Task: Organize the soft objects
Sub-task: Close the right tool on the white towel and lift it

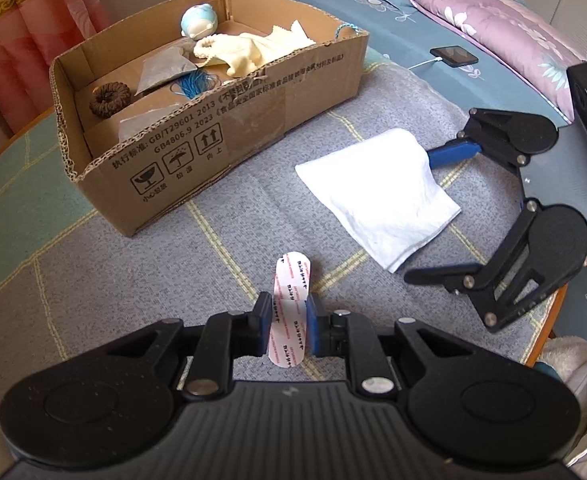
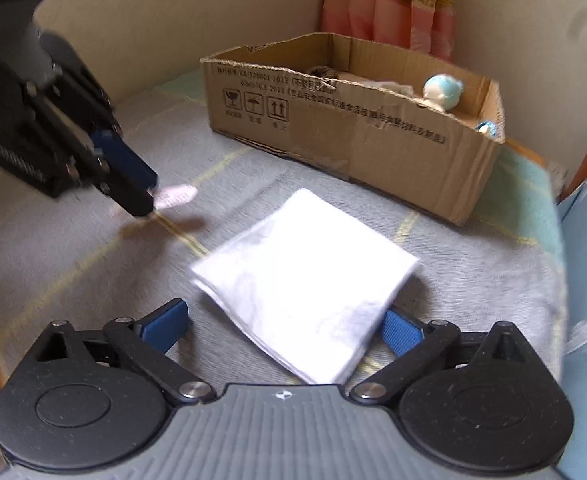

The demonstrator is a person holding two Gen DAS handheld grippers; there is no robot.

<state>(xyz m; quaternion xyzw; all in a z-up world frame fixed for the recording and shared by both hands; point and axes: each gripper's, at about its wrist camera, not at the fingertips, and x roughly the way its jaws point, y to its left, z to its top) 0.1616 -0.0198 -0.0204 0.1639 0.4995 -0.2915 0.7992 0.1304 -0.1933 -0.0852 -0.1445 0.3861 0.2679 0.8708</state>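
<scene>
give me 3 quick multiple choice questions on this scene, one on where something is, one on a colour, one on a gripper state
1. Where is the brown scrunchie?
A. in the cardboard box
B. on the white cloth
C. in the right gripper

2. What colour is the folded cloth?
A. red
B. white
C. black

3. How is the left gripper?
A. wide open
B. shut on the adhesive bandage
C. shut on the phone

Answers:
1 A, it lies inside the box walls.
2 B, plainly white in both views.
3 B, the pads pinch the strip.
</scene>
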